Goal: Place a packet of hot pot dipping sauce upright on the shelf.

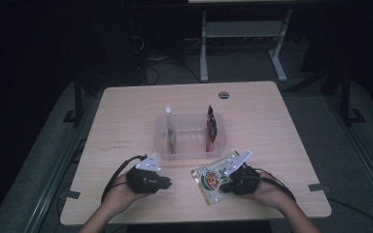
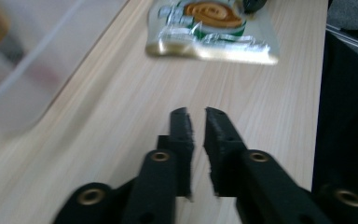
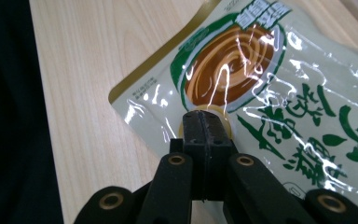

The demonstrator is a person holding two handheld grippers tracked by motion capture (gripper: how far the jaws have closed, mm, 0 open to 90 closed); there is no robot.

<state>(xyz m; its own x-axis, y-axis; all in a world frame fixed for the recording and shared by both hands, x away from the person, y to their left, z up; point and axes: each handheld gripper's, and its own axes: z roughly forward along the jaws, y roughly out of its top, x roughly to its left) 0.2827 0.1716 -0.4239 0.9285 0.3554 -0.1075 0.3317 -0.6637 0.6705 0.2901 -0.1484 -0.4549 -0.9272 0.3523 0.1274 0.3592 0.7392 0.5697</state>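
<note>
Working at a pale wooden table (image 1: 126, 111) in a dark room, you have a clear bin (image 1: 190, 137) mid-table. Your left gripper (image 2: 196, 122) hovers nearly clenched on nothing, a slim gap showing in its own view. Your right gripper (image 3: 207, 122) is pressed together on the glossy white noodle pouch (image 3: 279, 88), green lettering, brown swirl, lying near the front edge just before the bin.

Dim room, light wooden table (image 1: 126, 111), grey floor (image 1: 252, 63), white metal frame (image 1: 243, 29) behind

high: above, forward-down | gripper views: close, sharing pouch (image 2: 209, 32)
</note>
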